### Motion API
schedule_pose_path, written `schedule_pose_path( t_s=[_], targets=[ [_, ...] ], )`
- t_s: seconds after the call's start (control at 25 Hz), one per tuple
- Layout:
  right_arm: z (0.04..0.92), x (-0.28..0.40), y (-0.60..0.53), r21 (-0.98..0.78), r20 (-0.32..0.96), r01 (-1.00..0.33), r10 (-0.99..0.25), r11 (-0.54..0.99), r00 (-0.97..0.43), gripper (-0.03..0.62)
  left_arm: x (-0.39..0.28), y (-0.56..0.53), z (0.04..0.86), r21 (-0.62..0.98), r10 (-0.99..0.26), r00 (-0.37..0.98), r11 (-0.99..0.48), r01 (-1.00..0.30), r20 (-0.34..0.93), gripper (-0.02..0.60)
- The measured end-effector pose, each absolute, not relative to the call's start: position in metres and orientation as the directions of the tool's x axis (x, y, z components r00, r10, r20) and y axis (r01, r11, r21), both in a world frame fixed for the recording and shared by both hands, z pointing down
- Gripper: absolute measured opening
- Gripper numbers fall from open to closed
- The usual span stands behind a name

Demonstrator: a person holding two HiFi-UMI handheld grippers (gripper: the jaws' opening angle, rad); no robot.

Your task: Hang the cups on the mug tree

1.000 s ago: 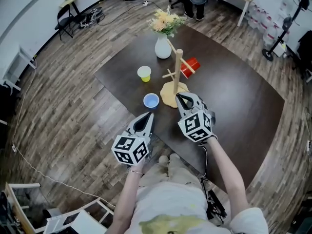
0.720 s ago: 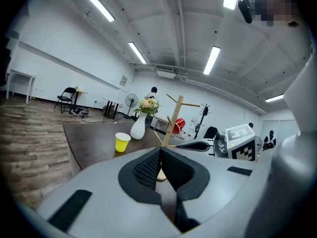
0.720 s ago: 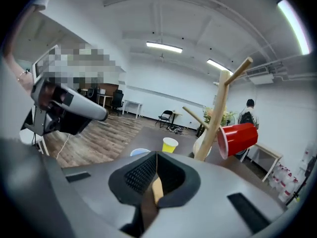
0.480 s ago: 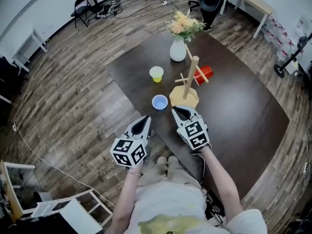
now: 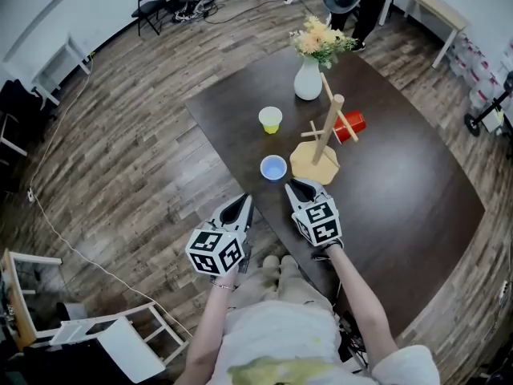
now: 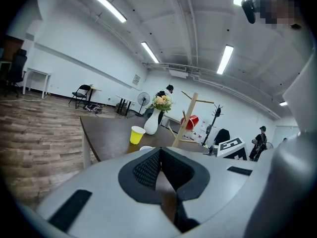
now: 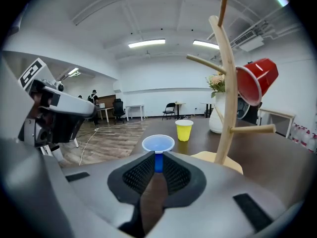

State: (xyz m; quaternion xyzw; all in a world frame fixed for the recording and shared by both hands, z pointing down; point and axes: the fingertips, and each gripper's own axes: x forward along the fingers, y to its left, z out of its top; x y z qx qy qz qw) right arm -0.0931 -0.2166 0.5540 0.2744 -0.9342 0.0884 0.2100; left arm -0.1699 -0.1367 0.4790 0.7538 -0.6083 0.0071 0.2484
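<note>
three cups (image 5: 271, 119) (image 5: 273, 168) (image 5: 350, 126), one mug tree (image 5: 326, 133)

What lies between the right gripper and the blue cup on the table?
Only bare dark table. The head view shows the right gripper a little short of the blue cup, with no other object in the gap.

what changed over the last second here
The right gripper sank and drew back slightly from the mug tree, shut and empty. Nothing was taken or let go. The red cup stays on the tree; blue cup and yellow cup stay on the table.
</note>
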Motion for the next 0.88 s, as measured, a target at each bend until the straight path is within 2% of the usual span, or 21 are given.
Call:
schedule_pose_path(
  t_s=[0.2,0.32,0.4,0.56,0.72,0.88],
  targets=[
    [0.566,-0.099,-0.222,-0.061,0.452,-0.567,-0.484,0.821,-0.749,0.035,-0.168,-0.134,0.488,0.38,-0.908,0.258,-0.123,-0.917,0.329,0.023],
    [0.573,-0.104,-0.225,-0.077,0.462,-0.579,-0.486,0.811,-0.742,0.114,-0.17,-0.134,0.49,0.387,-0.906,0.257,-0.115,-0.915,0.337,0.023],
    [0.578,-0.109,-0.225,-0.076,0.469,-0.567,-0.473,0.82,-0.746,0.141,-0.172,-0.135,0.492,0.39,-0.905,0.254,-0.11,-0.914,0.342,0.023],
    [0.587,-0.123,-0.229,-0.046,0.462,-0.543,-0.464,0.839,-0.756,0.259,-0.176,-0.136,0.499,0.395,-0.904,0.241,-0.089,-0.914,0.353,0.023],
    [0.592,-0.136,-0.237,-0.033,0.451,-0.546,-0.475,0.837,-0.756,0.321,-0.18,-0.136,0.503,0.401,-0.902,0.228,-0.068,-0.914,0.368,0.023],
    [0.597,-0.15,-0.247,-0.036,0.449,-0.547,-0.475,0.836,-0.757,0.337,-0.183,-0.136,0.507,0.386,-0.896,0.217,-0.056,-0.921,0.387,0.023]
  ],
)
